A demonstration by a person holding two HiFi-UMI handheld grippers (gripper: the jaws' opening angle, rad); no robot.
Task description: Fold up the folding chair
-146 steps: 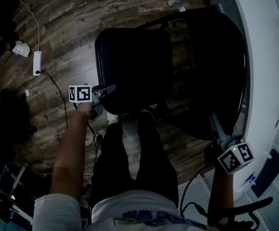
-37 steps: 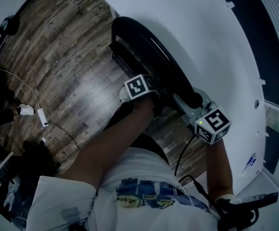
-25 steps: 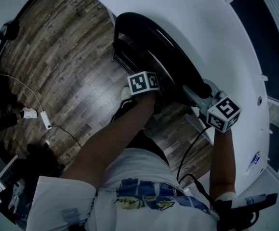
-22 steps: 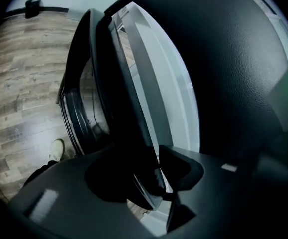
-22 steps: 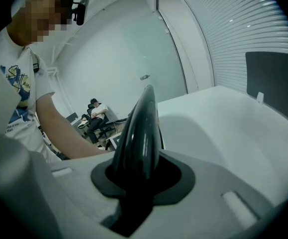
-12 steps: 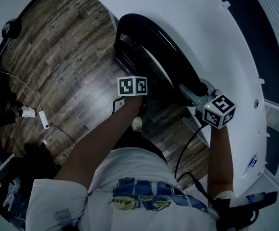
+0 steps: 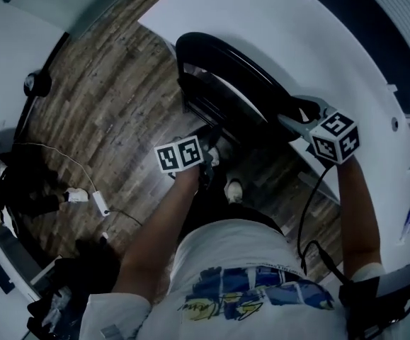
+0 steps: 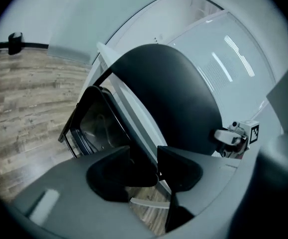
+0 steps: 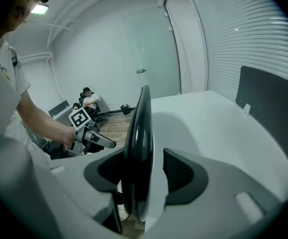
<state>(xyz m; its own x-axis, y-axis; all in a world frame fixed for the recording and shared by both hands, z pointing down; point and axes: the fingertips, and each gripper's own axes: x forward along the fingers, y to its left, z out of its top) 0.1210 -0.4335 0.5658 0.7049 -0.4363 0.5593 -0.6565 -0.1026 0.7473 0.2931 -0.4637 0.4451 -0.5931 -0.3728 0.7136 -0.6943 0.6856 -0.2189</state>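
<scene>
The black folding chair (image 7: 240, 69) stands folded flat, leaning against the edge of the white table (image 7: 261, 20). My right gripper (image 7: 293, 115) is at the top of the backrest. In the right gripper view the thin backrest edge (image 9: 139, 133) stands between its jaws, which have just been opening; a gap shows beside the right pad, so the right gripper (image 9: 144, 176) is open. My left gripper (image 7: 210, 163) hangs off the chair, nearer the person's legs. In the left gripper view the left gripper (image 8: 156, 166) is part open with nothing between its pads, and the chair (image 8: 168, 93) lies beyond.
Wood floor (image 7: 112, 98) spreads to the left, with a power strip and cable (image 7: 95, 200). The person's shoe (image 7: 233, 188) is by the chair's foot. Slatted blinds (image 9: 248, 34) and a dark panel (image 9: 273, 98) lie past the table. Someone sits far back (image 9: 89, 101).
My left gripper has drawn back and up from the folded chair, toward the person. The right gripper stays at the backrest top with its jaws now wider. The head view has shifted.
</scene>
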